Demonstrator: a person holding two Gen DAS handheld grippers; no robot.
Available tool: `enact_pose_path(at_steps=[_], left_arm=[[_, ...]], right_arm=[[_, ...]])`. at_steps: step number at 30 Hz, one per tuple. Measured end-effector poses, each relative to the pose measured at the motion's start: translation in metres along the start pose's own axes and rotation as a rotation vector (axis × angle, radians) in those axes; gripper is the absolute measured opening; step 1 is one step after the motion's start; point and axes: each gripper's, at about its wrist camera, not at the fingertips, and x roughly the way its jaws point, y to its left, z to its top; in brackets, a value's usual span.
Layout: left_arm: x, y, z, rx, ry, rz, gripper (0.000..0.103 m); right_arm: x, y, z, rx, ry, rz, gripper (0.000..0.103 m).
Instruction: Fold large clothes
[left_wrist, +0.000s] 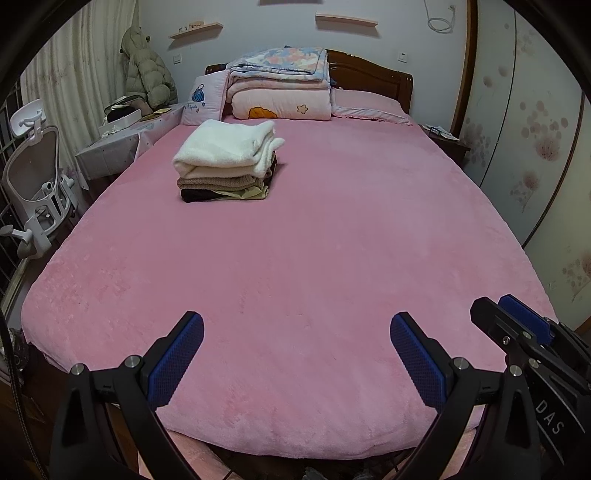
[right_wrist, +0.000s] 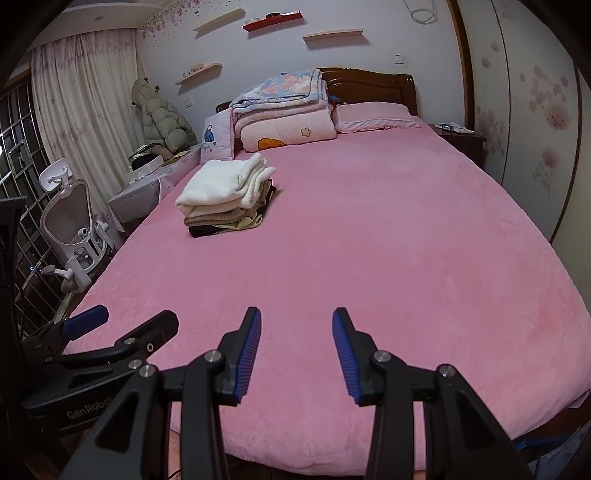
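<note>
A stack of folded clothes (left_wrist: 225, 162), white on top, then beige, tan and black, lies on the far left of the pink bed (left_wrist: 314, 258); it also shows in the right wrist view (right_wrist: 227, 197). My left gripper (left_wrist: 295, 328) is open and empty above the bed's near edge. My right gripper (right_wrist: 296, 321) is open and empty, also over the near edge. The right gripper shows at the right of the left wrist view (left_wrist: 517, 321), and the left gripper at the left of the right wrist view (right_wrist: 122, 325). No unfolded garment is in view.
Folded quilts (left_wrist: 280, 85) and a pink pillow (right_wrist: 373, 116) lie at the wooden headboard (right_wrist: 369, 85). A white office chair (left_wrist: 33, 184) and a cluttered side table (left_wrist: 122, 140) stand left of the bed. A nightstand (right_wrist: 461, 138) and wardrobe doors (right_wrist: 535, 129) are at the right.
</note>
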Motion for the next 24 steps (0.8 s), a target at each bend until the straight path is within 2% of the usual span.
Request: enact_pose_path(at_steps=[24], left_arm=[[0.0001,-0.0042,-0.0011,0.007,0.0,0.01,0.101]], right_arm=[[-0.0012,-0.0013,0.0014,0.019,0.001,-0.004,0.04]])
